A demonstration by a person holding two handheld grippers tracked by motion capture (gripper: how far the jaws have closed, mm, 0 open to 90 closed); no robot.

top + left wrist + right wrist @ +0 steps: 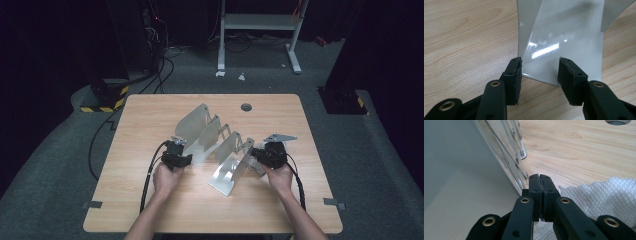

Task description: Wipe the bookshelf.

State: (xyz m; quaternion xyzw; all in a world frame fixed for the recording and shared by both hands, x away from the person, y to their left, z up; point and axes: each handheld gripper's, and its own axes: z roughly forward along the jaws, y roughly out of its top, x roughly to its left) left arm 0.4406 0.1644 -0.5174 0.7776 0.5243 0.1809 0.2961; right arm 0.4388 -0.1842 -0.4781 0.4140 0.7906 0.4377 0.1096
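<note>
A folding metal rack (220, 145) of shiny plates is being kept near the middle of the table (150, 107), running from the far side toward the near right. The near edge of one plate (564, 37) is being straddled by the left gripper (540, 68), whose jaws are standing partly apart with nothing being pinched. The right gripper (540, 178) is being held fully closed just beside the rack's right end, with a white quilted cloth (604, 195) being caught between its jaws.
</note>
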